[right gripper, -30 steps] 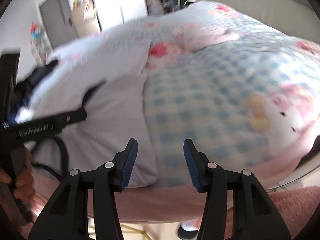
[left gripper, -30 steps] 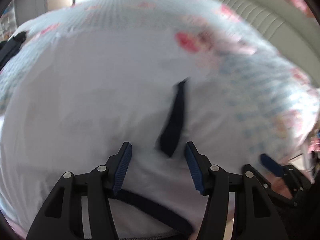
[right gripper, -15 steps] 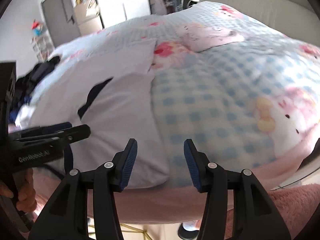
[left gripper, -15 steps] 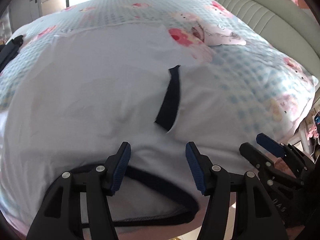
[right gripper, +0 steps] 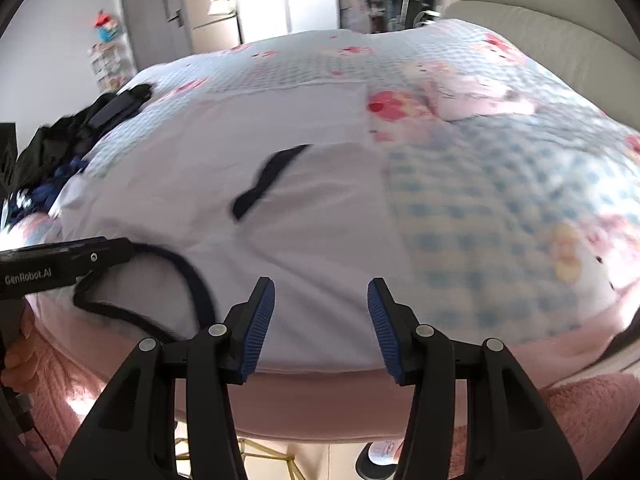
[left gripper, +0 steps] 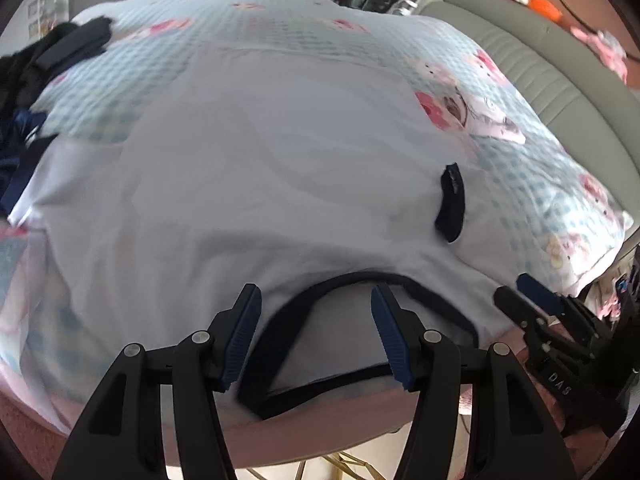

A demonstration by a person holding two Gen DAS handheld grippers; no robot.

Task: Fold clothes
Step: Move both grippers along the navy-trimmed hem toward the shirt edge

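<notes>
Left wrist: both claws (left gripper: 316,334) (right gripper: 321,326) tilt down, spread, above white shirt (left gripper: 240,200)

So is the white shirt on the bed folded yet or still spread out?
Mostly spread: the white shirt lies flat, its dark collar at the near edge. Its right sleeve appears folded inward.

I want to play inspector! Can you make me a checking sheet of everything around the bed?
Surface: bed with a blue checked cartoon cover.
Job's things: white T-shirt with dark neck trim, spread flat, one dark-edged sleeve folded in.
Clutter: pile of dark clothes at the far left corner.
Grippers: left tongs open over the neckline; right tongs open over the shirt's near edge; neither holds anything.
Cables: thin lead below the hand.
Surroundings: padded headboard, grey door, cabinet, shelves.
</notes>
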